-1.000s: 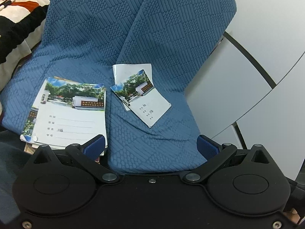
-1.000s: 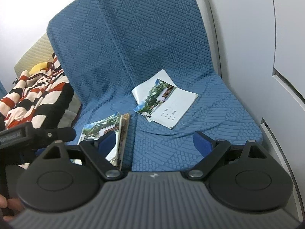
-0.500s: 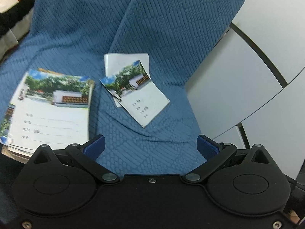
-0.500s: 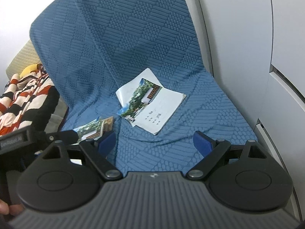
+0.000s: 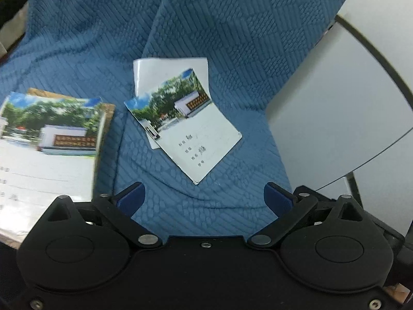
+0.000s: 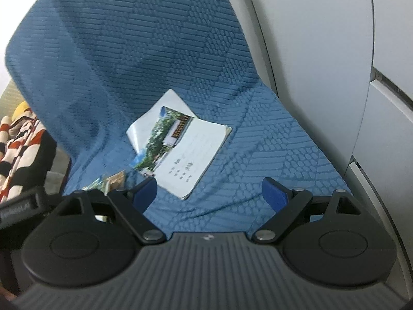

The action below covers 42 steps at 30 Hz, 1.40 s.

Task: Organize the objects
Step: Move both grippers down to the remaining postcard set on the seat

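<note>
Left hand-held gripper (image 5: 204,199): jaws stand wide apart and have just been closing slightly; nothing lies between the blue pads (image 5: 130,197), which touch nothing. It hangs above the front of the blue textured cover (image 5: 232,51) draped over a seat.

Items seen in the left wrist view, left to right:
- A stack of notebooks (image 5: 49,155) lies at the left edge of the seat, partly hidden behind the gripper body. The top cover shows trees and a white building above ruled lines. A brown cover edge shows beneath it at the far corner.
- A single notebook (image 5: 185,126) with the same cover picture lies near the middle of the seat, turned at an angle. It rests on top of a plain white booklet (image 5: 165,75) whose far part sticks out from under it. This pair sits apart from the stack, with bare cover between them.
- Pale grey panels (image 5: 348,103) with dark seams stand to the right of the seat.

Right hand-held gripper (image 6: 209,196): jaws wide apart, empty, touching nothing. In its view, a striped red, black and cream fabric (image 6: 20,149) lies at far left. A corner of the stack shows just beyond the left pad. The angled notebook lies ahead of and just beyond that same pad. Grey panels close the right side.
</note>
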Each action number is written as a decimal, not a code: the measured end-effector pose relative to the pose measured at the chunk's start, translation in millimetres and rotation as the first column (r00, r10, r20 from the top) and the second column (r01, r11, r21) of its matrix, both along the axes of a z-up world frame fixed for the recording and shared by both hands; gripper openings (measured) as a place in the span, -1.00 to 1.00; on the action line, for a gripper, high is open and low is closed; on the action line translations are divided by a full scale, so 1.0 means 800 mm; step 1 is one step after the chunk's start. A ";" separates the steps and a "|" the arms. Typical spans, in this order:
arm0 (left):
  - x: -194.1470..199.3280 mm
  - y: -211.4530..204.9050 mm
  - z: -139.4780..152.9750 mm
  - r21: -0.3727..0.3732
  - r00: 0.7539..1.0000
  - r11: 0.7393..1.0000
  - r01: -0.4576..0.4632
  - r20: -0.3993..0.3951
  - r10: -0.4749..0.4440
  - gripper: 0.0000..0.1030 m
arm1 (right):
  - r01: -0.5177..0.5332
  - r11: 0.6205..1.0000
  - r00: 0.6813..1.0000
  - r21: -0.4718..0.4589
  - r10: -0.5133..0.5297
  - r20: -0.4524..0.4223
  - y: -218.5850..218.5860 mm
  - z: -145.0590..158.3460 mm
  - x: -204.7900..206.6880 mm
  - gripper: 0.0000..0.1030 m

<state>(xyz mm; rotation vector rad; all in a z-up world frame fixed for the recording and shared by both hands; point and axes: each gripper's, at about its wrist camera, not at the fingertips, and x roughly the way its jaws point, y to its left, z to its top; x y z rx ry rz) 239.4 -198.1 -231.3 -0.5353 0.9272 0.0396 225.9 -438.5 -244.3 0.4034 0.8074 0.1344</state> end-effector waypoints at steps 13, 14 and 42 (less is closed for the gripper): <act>0.086 0.000 -0.103 -0.126 0.994 0.992 -0.005 -0.108 -0.009 0.20 | 0.016 0.998 0.999 0.066 -0.014 -0.034 -0.014 -0.067 0.086 0.33; 0.091 0.003 -0.110 -0.145 0.993 0.989 -0.012 -0.117 -0.005 0.12 | 0.012 0.997 0.999 0.070 -0.009 -0.043 -0.013 -0.073 0.093 0.18; 0.108 0.084 -0.186 -0.687 0.978 0.704 -0.183 -0.053 0.203 0.33 | 0.097 0.859 0.975 0.502 0.019 -0.221 -0.015 -0.180 0.182 -0.32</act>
